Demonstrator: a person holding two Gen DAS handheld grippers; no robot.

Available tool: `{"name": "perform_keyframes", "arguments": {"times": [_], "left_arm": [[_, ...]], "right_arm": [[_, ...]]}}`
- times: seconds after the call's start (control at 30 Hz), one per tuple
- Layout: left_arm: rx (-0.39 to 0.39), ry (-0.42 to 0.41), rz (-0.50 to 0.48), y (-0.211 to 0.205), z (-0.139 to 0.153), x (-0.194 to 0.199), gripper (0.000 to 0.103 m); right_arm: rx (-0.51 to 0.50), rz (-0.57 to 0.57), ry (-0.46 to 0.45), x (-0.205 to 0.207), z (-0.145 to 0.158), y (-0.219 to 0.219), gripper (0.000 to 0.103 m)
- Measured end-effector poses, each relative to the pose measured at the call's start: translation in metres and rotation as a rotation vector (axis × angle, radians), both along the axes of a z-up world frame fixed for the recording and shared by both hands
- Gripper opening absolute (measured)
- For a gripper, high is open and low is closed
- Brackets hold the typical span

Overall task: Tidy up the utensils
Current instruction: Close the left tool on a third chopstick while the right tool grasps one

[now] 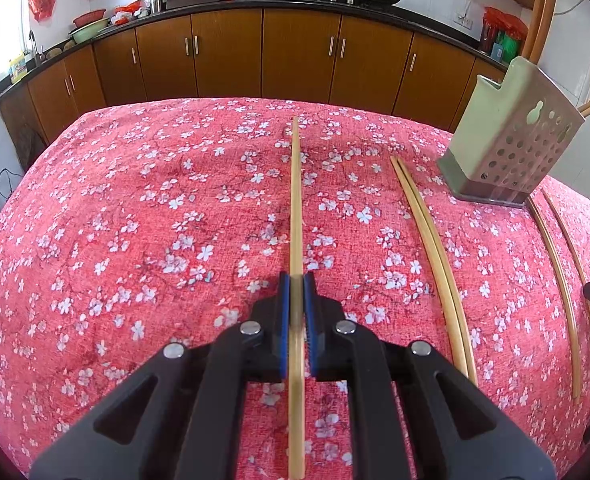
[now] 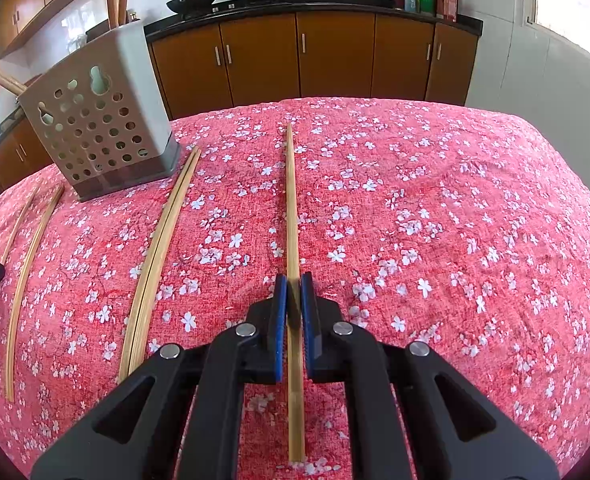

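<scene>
Bamboo chopstick [image 1: 296,200] between left fingers [image 1: 284,308]

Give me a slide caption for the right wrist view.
Right tongs closed on a bamboo chopstick above the pink floral tablecloth, perforated grey utensil holder nearby.

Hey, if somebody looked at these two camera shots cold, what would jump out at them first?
Probably the red floral tablecloth filling both views, with each gripper closed on a long bamboo chopstick: the left gripper on one chopstick, the right gripper on another. Next, the perforated utensil holder at the table's far side, and loose chopsticks lying between the grippers.
</scene>
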State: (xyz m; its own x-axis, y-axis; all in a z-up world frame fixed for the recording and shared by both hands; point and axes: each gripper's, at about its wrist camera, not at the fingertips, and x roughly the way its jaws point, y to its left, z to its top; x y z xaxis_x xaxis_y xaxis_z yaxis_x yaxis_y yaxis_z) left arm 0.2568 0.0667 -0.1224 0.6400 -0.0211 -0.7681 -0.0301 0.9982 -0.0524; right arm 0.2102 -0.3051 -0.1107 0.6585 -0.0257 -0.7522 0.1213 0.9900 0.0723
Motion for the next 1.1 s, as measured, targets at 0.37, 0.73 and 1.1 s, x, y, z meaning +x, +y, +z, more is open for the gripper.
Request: {"name": "perform_keyframes", "arguments": {"times": [0.37,0.73,1.1], "left_arm": [[-0.006,-0.001,0.002,-0.0012,-0.0005,0.0,0.011],[-0.012,0.0,0.003,-0.0015,0.0004,-0.0004,0.011],[-0.016,0.001,0.004,-0.002,0.0007,-0.0006,0.011]], "right_arm": [[-0.001,-0.002,0.0,0.0003,0.0,0.0002,0.008],[-0.001,-0.002,0.0,0.0002,-0.0001,0.0002,0.008],[-0.002,-0.003,0.001,0.0002,0.0,0.0004,0.008]]}}
